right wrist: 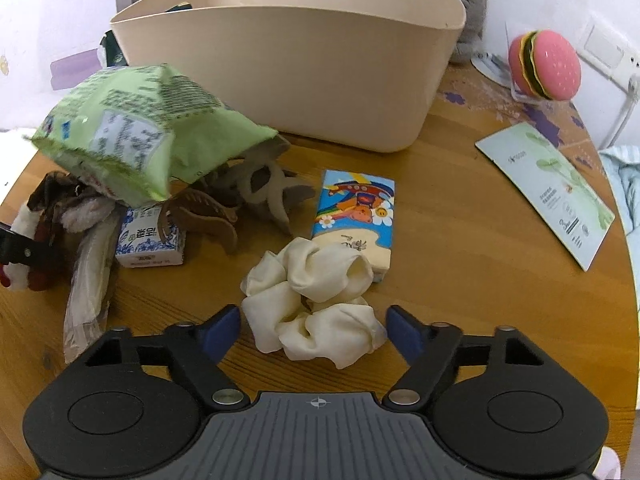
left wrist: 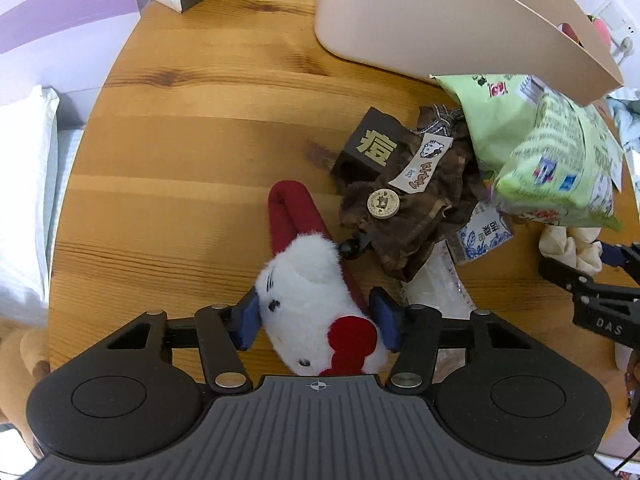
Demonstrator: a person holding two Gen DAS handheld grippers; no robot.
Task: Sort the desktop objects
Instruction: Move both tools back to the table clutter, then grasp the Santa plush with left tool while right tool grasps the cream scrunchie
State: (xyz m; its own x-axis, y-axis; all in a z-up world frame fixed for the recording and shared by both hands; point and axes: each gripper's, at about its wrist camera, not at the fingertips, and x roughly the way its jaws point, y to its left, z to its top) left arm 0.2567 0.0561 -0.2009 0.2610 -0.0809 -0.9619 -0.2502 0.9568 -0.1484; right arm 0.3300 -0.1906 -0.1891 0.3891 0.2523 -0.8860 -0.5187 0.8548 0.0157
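White plush toy (left wrist: 316,304) between left gripper (left wrist: 318,318) pads; scrunchie (right wrist: 316,312) between right gripper (right wrist: 316,330) pads.

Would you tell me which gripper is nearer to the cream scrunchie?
Right. The right gripper has the cream scrunchie between its blue fingers, one to each side. The left gripper is further off, straddling the white plush toy, with the scrunchie away to its right.
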